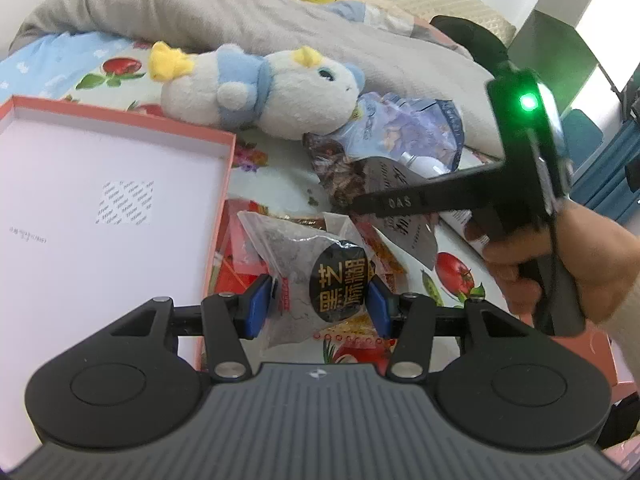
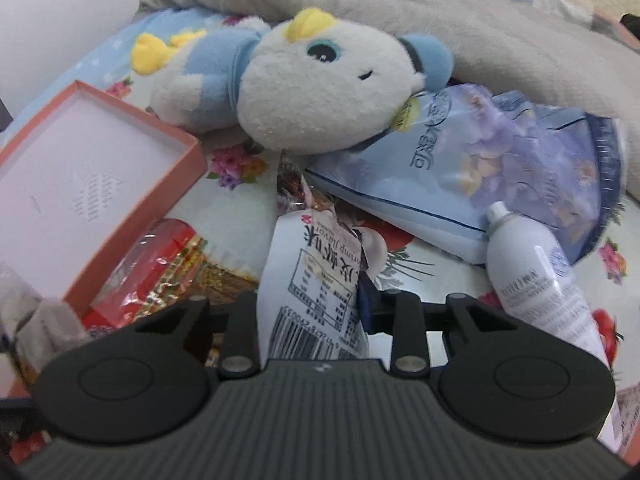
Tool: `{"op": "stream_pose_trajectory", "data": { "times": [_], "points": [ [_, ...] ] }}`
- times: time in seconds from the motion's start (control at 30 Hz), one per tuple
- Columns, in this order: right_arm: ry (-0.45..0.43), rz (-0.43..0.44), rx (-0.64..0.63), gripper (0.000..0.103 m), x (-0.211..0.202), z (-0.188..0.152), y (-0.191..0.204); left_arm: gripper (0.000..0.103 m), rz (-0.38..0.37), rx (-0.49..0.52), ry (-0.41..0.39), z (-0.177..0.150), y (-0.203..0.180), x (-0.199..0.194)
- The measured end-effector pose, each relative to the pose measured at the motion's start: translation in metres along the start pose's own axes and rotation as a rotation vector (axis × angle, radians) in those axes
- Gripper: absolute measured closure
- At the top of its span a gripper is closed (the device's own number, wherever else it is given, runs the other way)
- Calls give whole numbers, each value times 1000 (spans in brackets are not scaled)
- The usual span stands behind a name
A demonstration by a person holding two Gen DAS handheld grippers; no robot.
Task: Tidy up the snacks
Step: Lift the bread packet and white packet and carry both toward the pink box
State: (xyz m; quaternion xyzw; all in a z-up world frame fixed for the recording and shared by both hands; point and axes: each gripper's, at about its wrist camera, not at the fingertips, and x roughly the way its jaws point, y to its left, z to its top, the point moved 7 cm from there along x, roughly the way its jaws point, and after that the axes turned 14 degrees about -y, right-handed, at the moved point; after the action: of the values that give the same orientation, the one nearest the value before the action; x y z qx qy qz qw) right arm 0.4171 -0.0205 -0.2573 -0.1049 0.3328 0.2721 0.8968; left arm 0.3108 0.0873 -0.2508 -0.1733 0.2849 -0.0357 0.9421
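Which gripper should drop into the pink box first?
Left. The left gripper grips the grey sesame packet right beside the pink box. The right gripper, holding the white shrimp-flavour packet, sits farther away.

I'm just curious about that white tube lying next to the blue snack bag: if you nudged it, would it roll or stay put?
The white tube looks round-bodied and lies on its side, so a sideways nudge would probably roll it. The soft fruit-print bedsheet might slow it quickly. Its smooth, glossy plastic could be a bit slippery, and it looks light for its size.
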Motion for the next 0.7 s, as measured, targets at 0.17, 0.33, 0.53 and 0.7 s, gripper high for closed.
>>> {"op": "stream_pose_trajectory", "data": {
  "times": [0.17,0.33,0.53,0.7],
  "points": [
    [-59,-42,75,72,-33,-6,-6,47,-1,5,10,-1,-5,2],
    [-117,-98,156,73,-73,-17,-12,47,-5,30,12,-1,-14,-5],
    [-162,-181,283,73,-122,-44,-15,47,0,55,15,-4,-25,-16],
    [-188,-233,379,74,-163,-71,-13,47,-15,83,17,-7,-41,-24]
  ]
}}
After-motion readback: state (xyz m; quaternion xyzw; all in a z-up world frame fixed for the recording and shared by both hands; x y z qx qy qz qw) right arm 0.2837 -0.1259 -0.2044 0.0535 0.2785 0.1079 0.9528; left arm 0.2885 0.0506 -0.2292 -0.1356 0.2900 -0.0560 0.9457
